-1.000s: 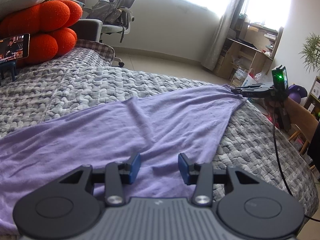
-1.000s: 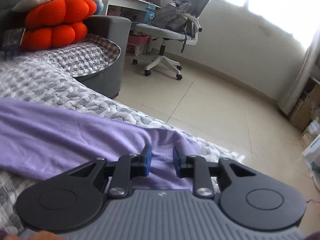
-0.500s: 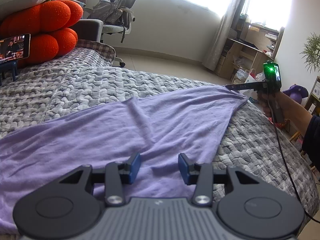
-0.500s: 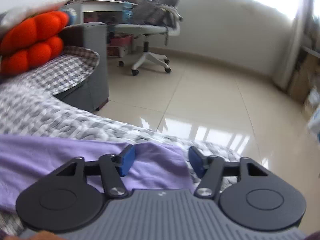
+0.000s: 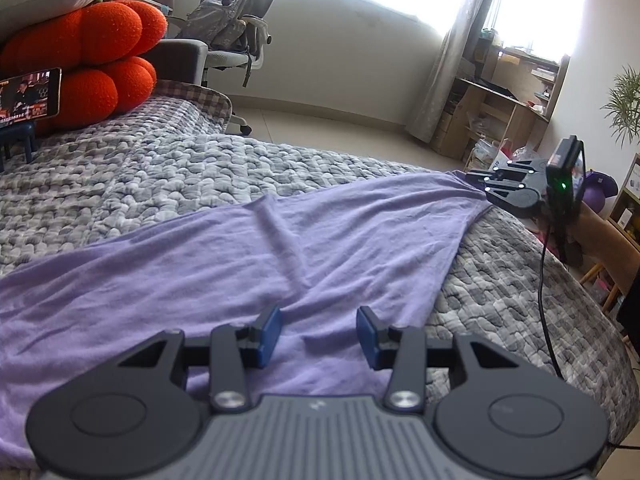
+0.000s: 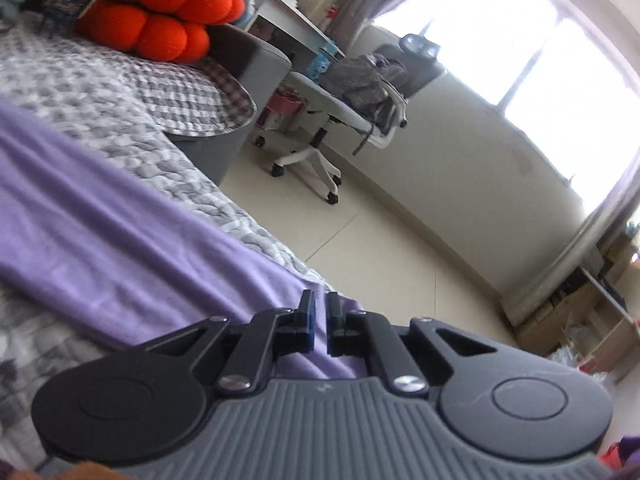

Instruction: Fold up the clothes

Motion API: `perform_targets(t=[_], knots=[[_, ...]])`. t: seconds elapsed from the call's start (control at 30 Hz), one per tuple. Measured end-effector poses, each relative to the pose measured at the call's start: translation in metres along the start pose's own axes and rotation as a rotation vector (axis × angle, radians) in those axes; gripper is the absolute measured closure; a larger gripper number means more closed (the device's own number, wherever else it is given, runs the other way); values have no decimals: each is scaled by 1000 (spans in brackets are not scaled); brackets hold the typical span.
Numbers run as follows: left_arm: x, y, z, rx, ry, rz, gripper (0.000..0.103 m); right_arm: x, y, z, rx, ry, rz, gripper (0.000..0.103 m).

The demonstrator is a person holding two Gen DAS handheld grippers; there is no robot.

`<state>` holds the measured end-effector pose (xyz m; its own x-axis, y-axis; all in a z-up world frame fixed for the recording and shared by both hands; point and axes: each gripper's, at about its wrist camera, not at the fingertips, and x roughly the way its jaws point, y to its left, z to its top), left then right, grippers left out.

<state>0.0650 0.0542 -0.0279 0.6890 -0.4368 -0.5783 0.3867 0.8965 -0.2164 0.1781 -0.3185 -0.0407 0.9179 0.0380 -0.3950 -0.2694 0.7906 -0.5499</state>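
Right gripper (image 6: 319,322), jaws nearly closed on the corner of the purple garment (image 5: 256,256) spread mid-frame, risks slipping off thin cloth, while left gripper (image 5: 318,334) hangs half-open, empty.

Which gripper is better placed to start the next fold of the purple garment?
Right. The right gripper has just closed on the far corner of the purple garment, ready to lift it over. The left gripper hovers open above the near edge, gripping nothing.
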Motion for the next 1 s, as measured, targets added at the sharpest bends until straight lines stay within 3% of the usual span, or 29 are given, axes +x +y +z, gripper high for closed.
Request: perform_targets(t=[0.3, 0.43, 0.5, 0.6, 0.67, 0.73, 0.83, 0.9, 0.93, 0.97, 1.0], knots=[[0, -1, 0, 3, -5, 4, 60, -28, 27, -8, -168, -64, 79, 99], [1, -2, 1, 4, -2, 7, 60, -37, 17, -7, -69, -56, 172, 98], [1, -2, 1, 7, -2, 8, 60, -36, 2, -3, 30, -76, 160, 97], [2, -3, 1, 9, 0, 13, 60, -17, -31, 1, 202, -33, 91, 81], [2, -4, 1, 12, 1, 16, 60, 3, -54, 0, 315, 32, 57, 50], [3, -4, 1, 13, 1, 17, 60, 21, -77, -5, 441, 76, 57, 35], [3, -4, 1, 11, 1, 17, 60, 38, -94, -6, 569, 108, 144, 35], [3, -4, 1, 13, 2, 19, 60, 45, -89, -4, 528, 146, 135, 35], [3, -5, 1, 15, 3, 20, 60, 48, -85, -3, 505, 158, 137, 41], [3, -5, 1, 17, 3, 22, 60, 49, -82, -3, 482, 169, 141, 71], [3, -5, 1, 18, 3, 23, 60, 48, -79, -3, 469, 162, 152, 91]])
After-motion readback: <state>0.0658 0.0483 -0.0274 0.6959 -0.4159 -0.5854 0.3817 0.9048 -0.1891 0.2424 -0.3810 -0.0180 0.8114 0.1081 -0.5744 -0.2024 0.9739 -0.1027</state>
